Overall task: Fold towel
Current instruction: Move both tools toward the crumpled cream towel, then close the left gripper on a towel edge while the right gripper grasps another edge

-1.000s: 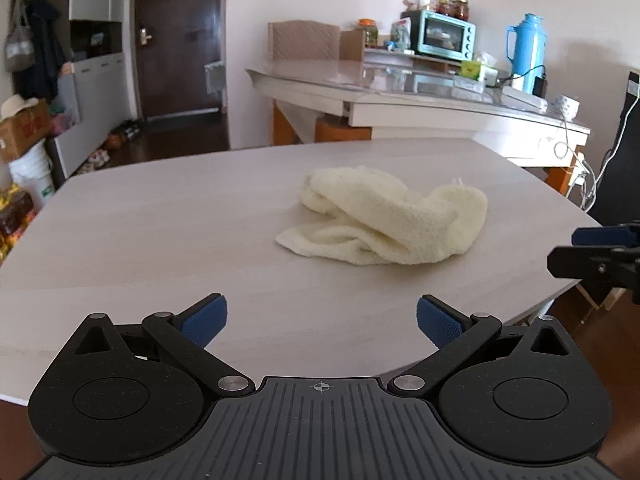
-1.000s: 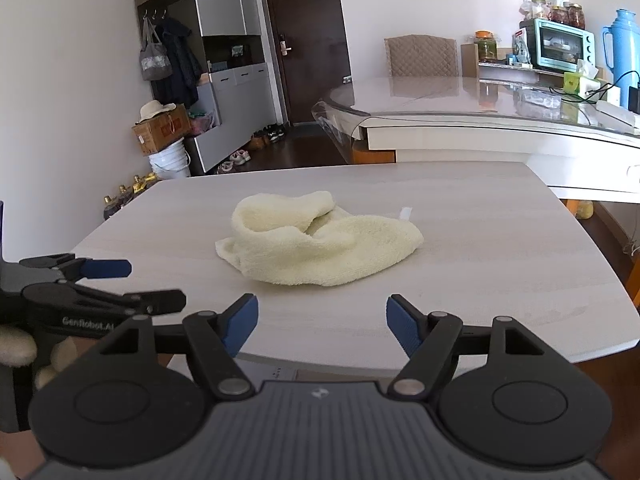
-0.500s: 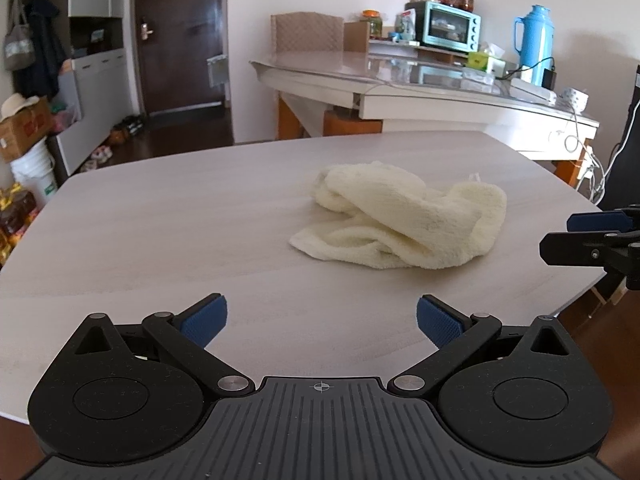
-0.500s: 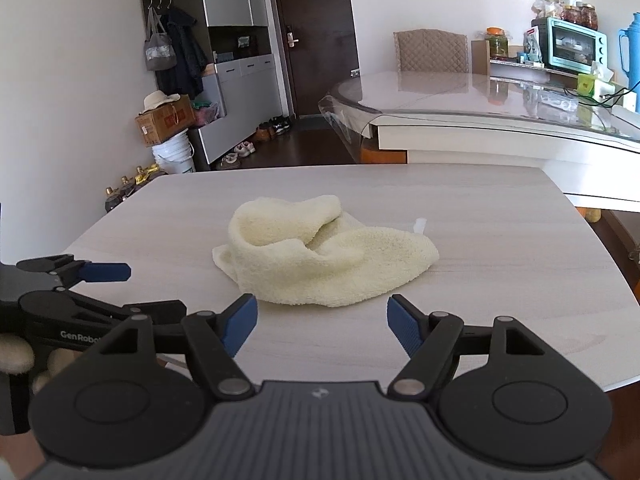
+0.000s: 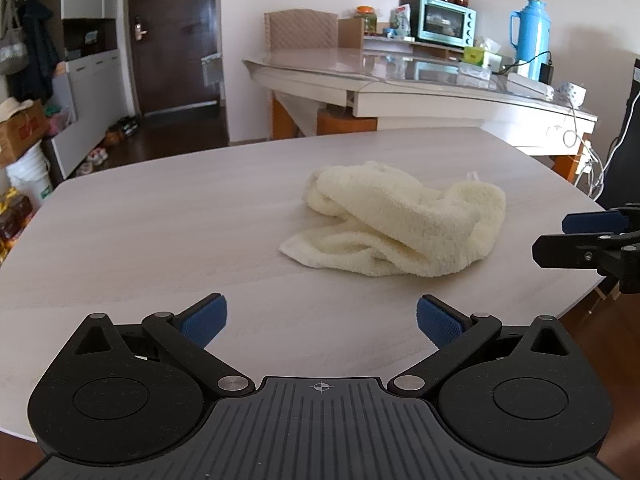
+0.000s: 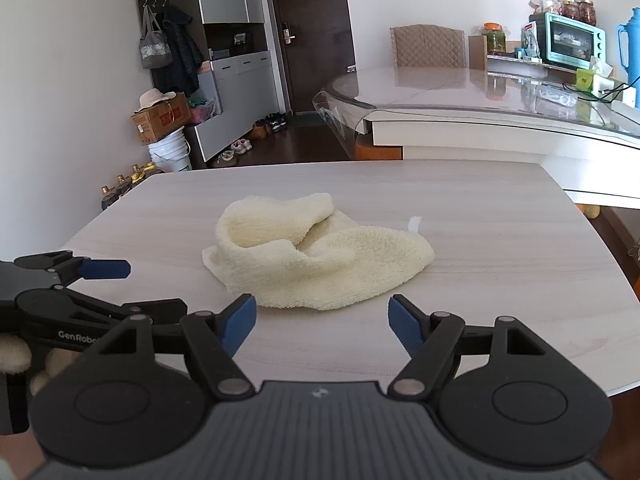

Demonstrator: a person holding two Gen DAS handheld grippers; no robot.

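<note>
A crumpled cream towel (image 5: 404, 226) lies in a heap on the pale wood table (image 5: 160, 216); it also shows in the right wrist view (image 6: 316, 254). My left gripper (image 5: 322, 322) is open and empty above the table's near edge, short of the towel. My right gripper (image 6: 322, 322) is open and empty, close to the towel's near edge. The right gripper also shows at the right edge of the left wrist view (image 5: 588, 240), and the left gripper at the left edge of the right wrist view (image 6: 92, 284). A small white tag (image 6: 414, 224) sticks out of the towel's far side.
A second table (image 5: 420, 80) with a glass top stands behind, carrying a teal oven (image 5: 444, 26) and a blue flask (image 5: 530, 34). A chair (image 5: 300, 32) stands behind it. Cabinets, a box and a bucket (image 6: 170, 152) stand at the left wall.
Both grippers have moved forward over the table toward the towel, which now looks larger and closer. Both stay open. The towel has not moved.
</note>
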